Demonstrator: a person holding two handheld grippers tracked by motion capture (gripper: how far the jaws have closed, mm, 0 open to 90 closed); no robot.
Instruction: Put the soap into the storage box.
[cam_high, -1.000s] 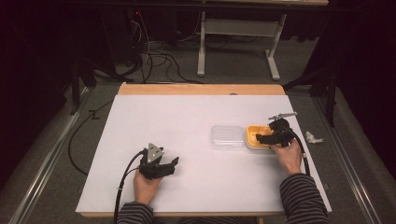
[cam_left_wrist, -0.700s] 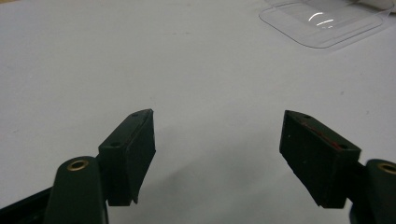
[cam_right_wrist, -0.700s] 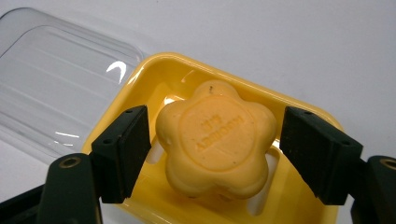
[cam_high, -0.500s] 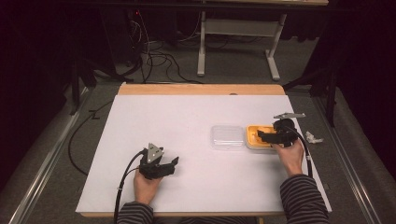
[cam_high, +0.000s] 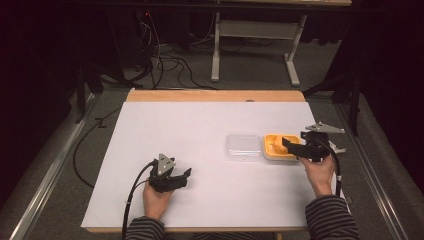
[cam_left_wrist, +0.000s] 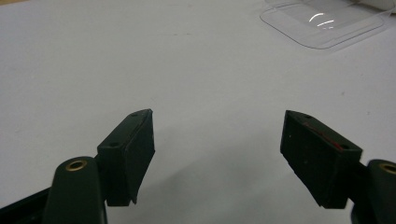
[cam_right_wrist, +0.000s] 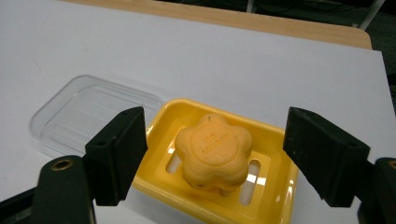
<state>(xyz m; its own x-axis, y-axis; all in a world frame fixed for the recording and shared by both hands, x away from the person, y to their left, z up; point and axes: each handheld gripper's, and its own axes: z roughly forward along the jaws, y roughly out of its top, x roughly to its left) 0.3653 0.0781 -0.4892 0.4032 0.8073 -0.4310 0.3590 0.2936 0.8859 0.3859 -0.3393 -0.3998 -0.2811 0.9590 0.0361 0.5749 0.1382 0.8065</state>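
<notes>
A lab-like recording room: a white-topped table (cam_high: 200, 150), loose cables (cam_high: 165, 62) on grey floor (cam_high: 45, 170), dark surroundings, a desk frame (cam_high: 255, 40) behind.

Left hand-held gripper (cam_high: 186, 173) low, jaws wide apart, right hand-held gripper (cam_high: 287, 143) raised, jaws spread

- Soap (cam_right_wrist: 213, 151): embossed lettering on top too blurred to read; underside hidden where it sits in yellow dish (cam_right_wrist: 275, 196).
- Dish near edge cut off by bottom of my right gripper view; left corner hidden behind my jaw.
- Clear lid (cam_left_wrist: 322, 21): top cut by frame edge in left gripper view.
- High view: my right gripper (cam_high: 295, 146) covers dish's right part; soap too small to make out.
</notes>
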